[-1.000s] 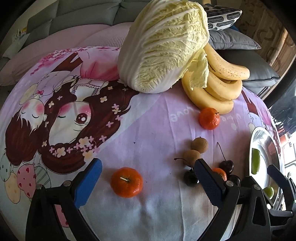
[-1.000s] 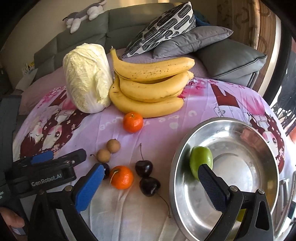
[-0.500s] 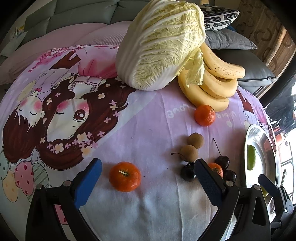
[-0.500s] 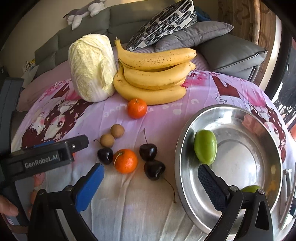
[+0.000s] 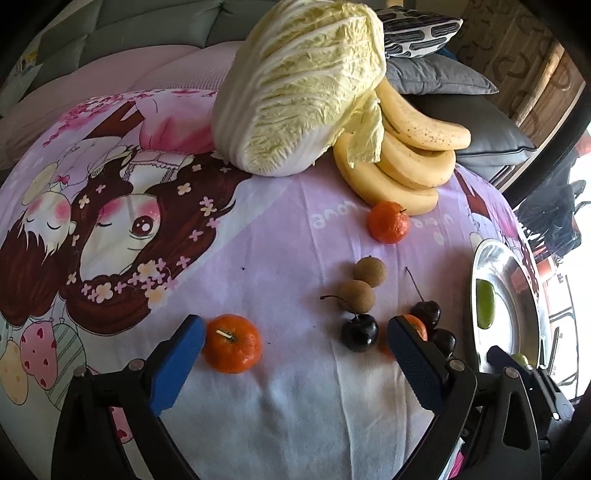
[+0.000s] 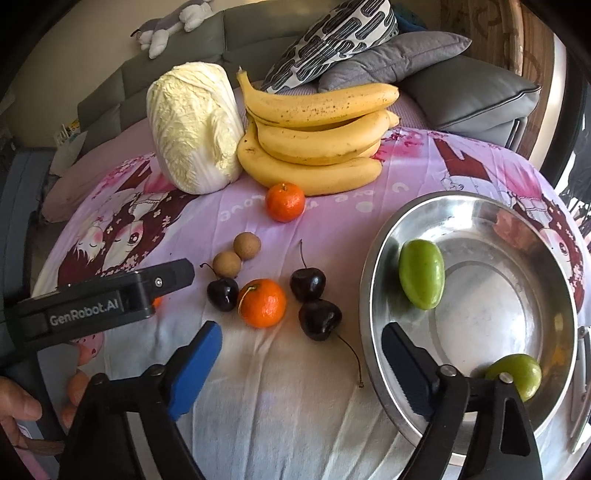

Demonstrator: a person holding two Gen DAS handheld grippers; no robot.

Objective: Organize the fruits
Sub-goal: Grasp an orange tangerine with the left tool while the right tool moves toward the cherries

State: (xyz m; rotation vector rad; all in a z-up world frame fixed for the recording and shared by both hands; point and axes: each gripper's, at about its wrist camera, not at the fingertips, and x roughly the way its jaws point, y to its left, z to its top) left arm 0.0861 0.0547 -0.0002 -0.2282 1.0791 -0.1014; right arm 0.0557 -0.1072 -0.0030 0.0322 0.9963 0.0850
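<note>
My left gripper (image 5: 293, 332) is open low over the cloth. A tangerine (image 5: 232, 343) sits just inside its left finger and a dark cherry (image 5: 359, 331) near its right finger. My right gripper (image 6: 301, 336) is open with its jaws closing on nothing, just short of another tangerine (image 6: 263, 302) and three cherries (image 6: 319, 319). Its right finger overlaps the near rim of the steel bowl (image 6: 373, 258), which holds two green fruits (image 6: 422, 273). Two longans (image 6: 247, 245), a third tangerine (image 6: 285, 202) and a bunch of bananas (image 6: 317, 144) lie farther back.
A napa cabbage (image 6: 195, 125) stands left of the bananas. Behind are a grey sofa with cushions (image 6: 391, 62) and a plush toy (image 6: 166, 26). The left gripper's black body (image 6: 103, 299) crosses the right wrist view, and a person's hand (image 6: 14, 410) shows at the lower left.
The right gripper's jaws have narrowed. Its view has shifted so that a second green fruit shows by the bowl's near rim. The left gripper has barely moved.
</note>
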